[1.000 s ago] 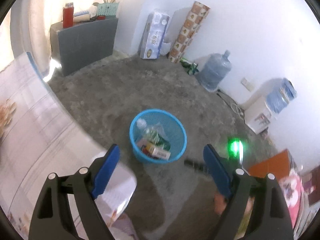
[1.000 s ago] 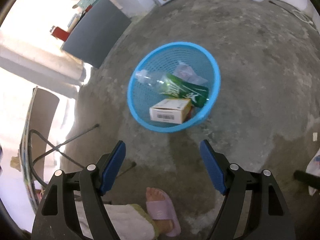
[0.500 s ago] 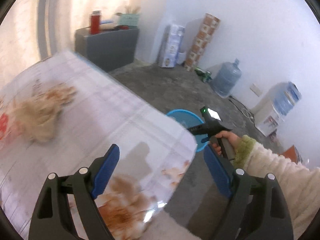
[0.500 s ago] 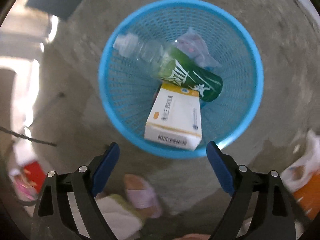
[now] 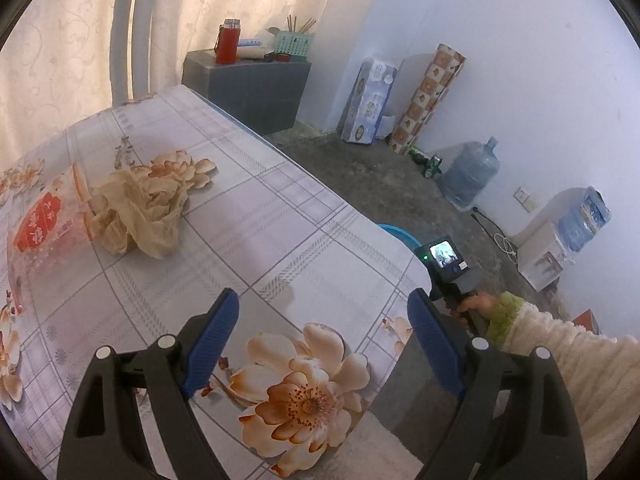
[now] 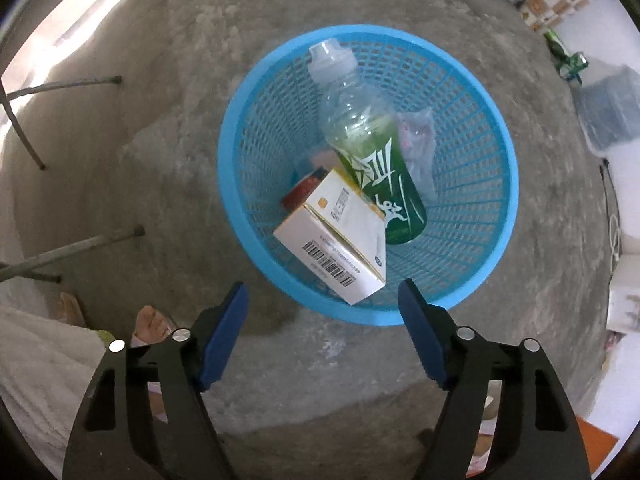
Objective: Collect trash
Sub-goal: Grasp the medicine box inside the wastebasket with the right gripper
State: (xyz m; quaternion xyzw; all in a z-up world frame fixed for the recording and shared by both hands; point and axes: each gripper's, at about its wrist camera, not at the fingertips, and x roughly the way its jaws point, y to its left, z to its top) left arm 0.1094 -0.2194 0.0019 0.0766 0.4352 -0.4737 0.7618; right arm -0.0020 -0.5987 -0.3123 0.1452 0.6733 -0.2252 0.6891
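Table view first, from my left wrist camera: at far left a red-and-clear plastic packet [image 5: 44,228] lies on the flowered tablecloth [image 5: 280,240], with a crumpled beige bag [image 5: 136,208] touching its right side. Both sit well ahead of my left gripper [image 5: 324,344], whose jaws stand wide apart with nothing between them, only cloth below. Past the table's right corner I see a sliver of the blue basket [image 5: 396,232] on the floor, and beside it the right hand [image 5: 474,304] in a cream sleeve, holding the other tool's handle.

Right wrist camera, looking down at the concrete floor [image 6: 160,120]: table legs at left, a bare foot [image 6: 150,324] at lower left. At centre is the same basket [image 6: 492,208], holding a white carton [image 6: 336,248] with a barcode, a green-labelled plastic bottle [image 6: 372,148] leaning across it, and a small clear wrapper [image 6: 418,140] to the right. My right gripper [image 6: 322,320] hovers above the basket's near rim; its jaws are closing, empty, pads touching nothing.
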